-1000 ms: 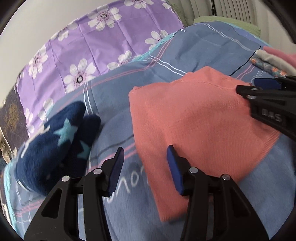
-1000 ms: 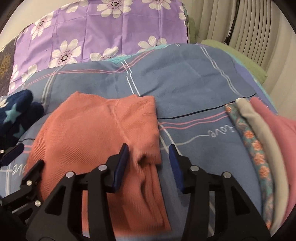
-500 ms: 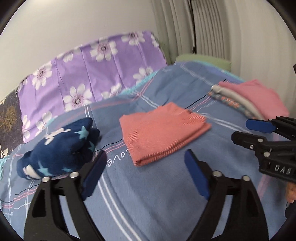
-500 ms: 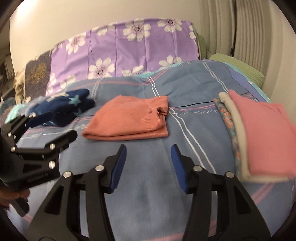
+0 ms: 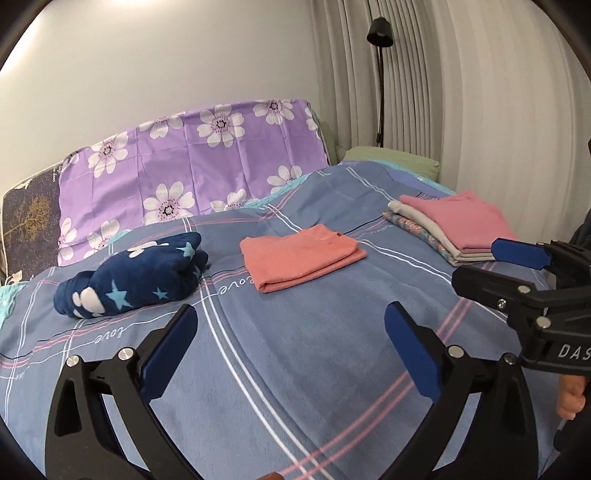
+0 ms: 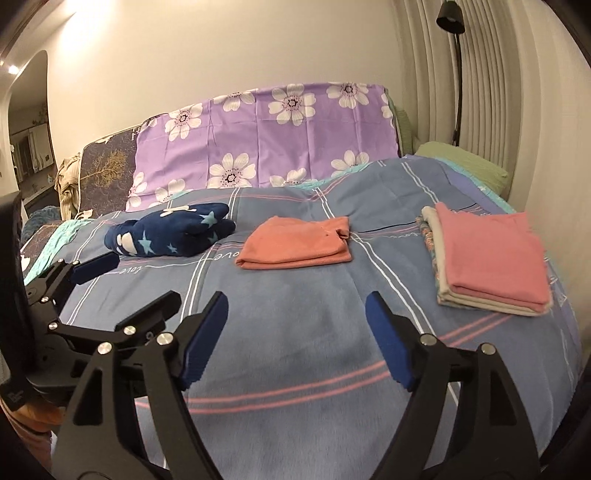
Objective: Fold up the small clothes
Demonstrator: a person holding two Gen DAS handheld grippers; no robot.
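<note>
A folded salmon-orange garment (image 5: 301,254) lies flat in the middle of the blue plaid bedspread (image 5: 295,369); it also shows in the right wrist view (image 6: 297,243). A crumpled navy garment with stars (image 5: 133,273) lies to its left, also in the right wrist view (image 6: 170,232). A stack of folded clothes with a pink one on top (image 5: 450,229) lies at the right, also in the right wrist view (image 6: 487,254). My left gripper (image 5: 291,339) is open and empty, well short of the clothes. My right gripper (image 6: 295,325) is open and empty, also held back.
A purple flowered cover (image 5: 192,173) drapes the headboard. A green pillow (image 5: 391,158) lies at the far right by pleated curtains and a black floor lamp (image 5: 380,33). Bare blue bedspread (image 6: 295,332) lies under both grippers.
Both grippers have let go of the salmon garment, opened wide and pulled back and up from it. The garment now lies folded on the bed.
</note>
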